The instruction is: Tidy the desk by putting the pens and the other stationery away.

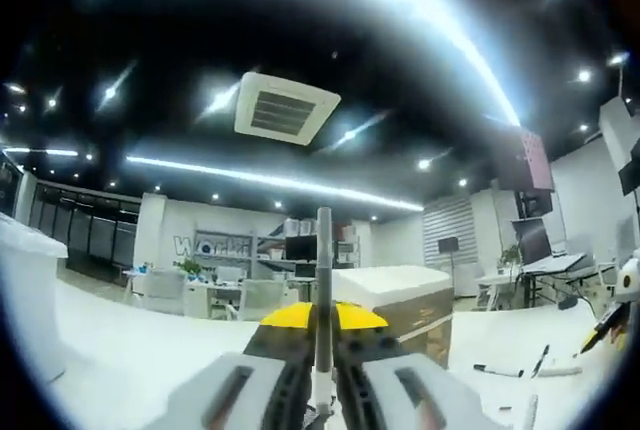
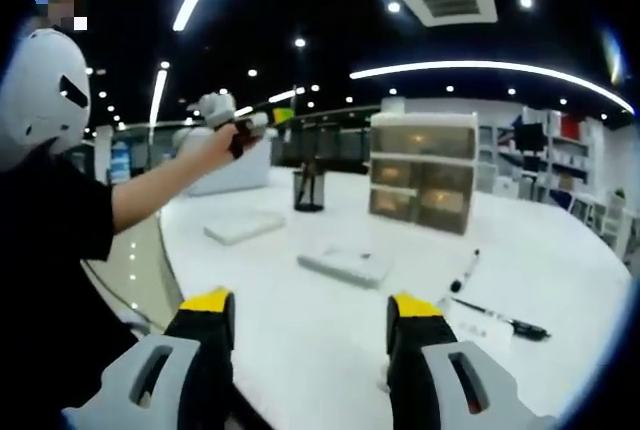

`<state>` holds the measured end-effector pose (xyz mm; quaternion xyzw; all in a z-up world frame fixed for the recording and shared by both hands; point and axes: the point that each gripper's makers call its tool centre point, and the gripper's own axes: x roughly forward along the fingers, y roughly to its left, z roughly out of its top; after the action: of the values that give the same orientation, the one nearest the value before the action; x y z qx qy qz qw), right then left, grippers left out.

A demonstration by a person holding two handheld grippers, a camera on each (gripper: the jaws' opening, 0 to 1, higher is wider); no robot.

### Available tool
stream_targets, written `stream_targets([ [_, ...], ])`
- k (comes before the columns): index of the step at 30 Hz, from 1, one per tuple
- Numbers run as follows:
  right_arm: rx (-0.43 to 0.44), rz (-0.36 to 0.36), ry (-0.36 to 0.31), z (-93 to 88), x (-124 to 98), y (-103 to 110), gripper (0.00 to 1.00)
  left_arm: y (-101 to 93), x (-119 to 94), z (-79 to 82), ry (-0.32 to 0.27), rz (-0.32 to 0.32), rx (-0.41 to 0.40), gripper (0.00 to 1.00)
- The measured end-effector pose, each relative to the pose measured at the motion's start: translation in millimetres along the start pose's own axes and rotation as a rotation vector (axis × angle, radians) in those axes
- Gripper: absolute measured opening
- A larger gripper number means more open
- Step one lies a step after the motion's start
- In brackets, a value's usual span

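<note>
My left gripper (image 1: 321, 318) is shut on a grey pen (image 1: 323, 250) that stands straight up between its yellow-tipped jaws, raised above the white desk (image 1: 150, 340). In the right gripper view a person's outstretched arm holds that left gripper (image 2: 281, 116) high over the desk's far left. My right gripper (image 2: 312, 305) is open with nothing between its jaws, low over the desk's near edge. Loose pens lie on the desk: a white marker (image 2: 465, 271) and a black pen (image 2: 502, 319), also seen as the pens (image 1: 498, 371) in the left gripper view. A black mesh pen holder (image 2: 308, 190) stands mid-desk.
A translucent drawer unit (image 2: 422, 172) (image 1: 400, 300) stands behind the pens. Two flat white cases (image 2: 347, 262) (image 2: 244, 226) lie mid-desk, and a white box (image 2: 232, 176) sits at the far left. The person's body (image 2: 50, 250) is at the desk's left edge.
</note>
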<state>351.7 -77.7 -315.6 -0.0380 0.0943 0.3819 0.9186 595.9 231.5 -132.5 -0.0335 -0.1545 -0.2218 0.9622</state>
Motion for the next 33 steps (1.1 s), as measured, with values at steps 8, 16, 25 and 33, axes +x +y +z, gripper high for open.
stream_targets([
  [8, 0.004, -0.017, 0.002, -0.7, -4, -3, 0.58, -0.4, 15, -11.9, 0.005, 0.001, 0.012, 0.07],
  [16, 0.007, -0.026, 0.002, -0.7, -6, -7, 0.58, 4.3, 16, -25.8, 0.024, 0.015, 0.005, 0.07],
  [25, 0.006, -0.024, 0.002, -0.9, -5, -7, 0.58, 6.9, 16, -45.0, 0.036, 0.007, 0.001, 0.07],
  [33, 0.005, -0.032, 0.000, -1.3, -9, -9, 0.57, 9.5, 9, -68.8, 0.064, 0.014, 0.002, 0.07],
])
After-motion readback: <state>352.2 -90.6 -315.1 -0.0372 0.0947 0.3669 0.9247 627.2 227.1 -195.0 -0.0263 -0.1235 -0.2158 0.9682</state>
